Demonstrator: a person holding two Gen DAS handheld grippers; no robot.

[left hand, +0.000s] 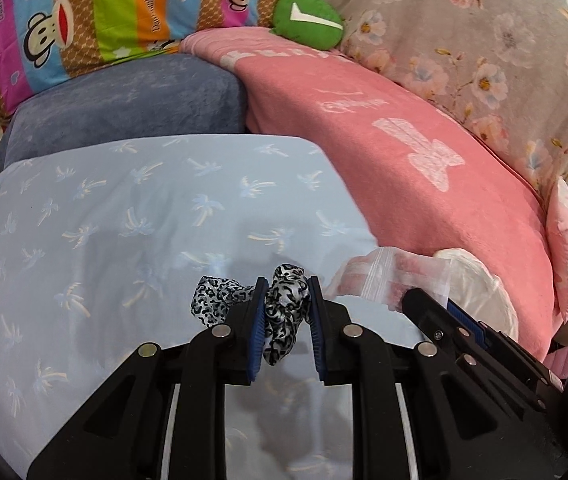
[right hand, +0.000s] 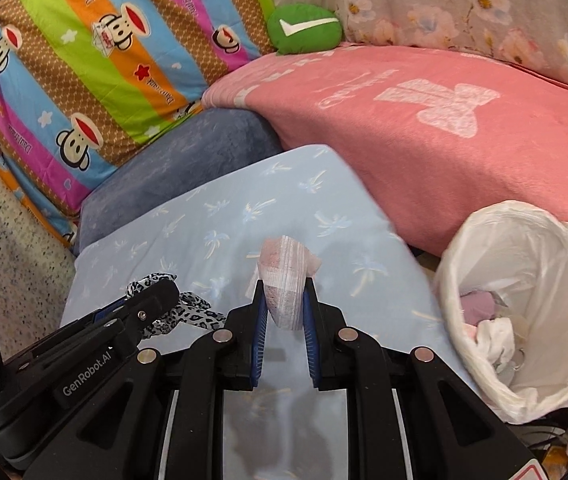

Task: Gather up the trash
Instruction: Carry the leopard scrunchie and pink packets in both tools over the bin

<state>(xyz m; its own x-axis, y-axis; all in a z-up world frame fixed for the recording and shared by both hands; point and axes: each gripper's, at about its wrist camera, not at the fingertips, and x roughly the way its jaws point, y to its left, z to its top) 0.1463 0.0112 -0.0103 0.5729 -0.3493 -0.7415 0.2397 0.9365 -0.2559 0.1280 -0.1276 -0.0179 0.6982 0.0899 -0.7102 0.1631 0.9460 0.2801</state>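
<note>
My left gripper [left hand: 286, 300] is shut on a leopard-print fabric scrap [left hand: 284, 312] above the light blue palm-print sheet [left hand: 124, 220]; the scrap also shows in the right wrist view [right hand: 188, 312] under the left gripper [right hand: 152, 296]. My right gripper [right hand: 284, 300] is shut on a clear zip bag with pinkish contents [right hand: 285, 280], held above the sheet. That bag [left hand: 379, 280] and the right gripper [left hand: 423, 300] show at the right of the left wrist view. A white-lined trash bin [right hand: 523, 280] stands to the right, holding several bits of trash.
A pink blanket [left hand: 403, 140] lies behind the sheet. A grey-blue cushion [left hand: 124, 108], a striped monkey-print pillow [left hand: 84, 20], a green plush [left hand: 307, 20] and a floral cover [left hand: 483, 40] lie further back. Speckled floor [right hand: 16, 240] is at the left.
</note>
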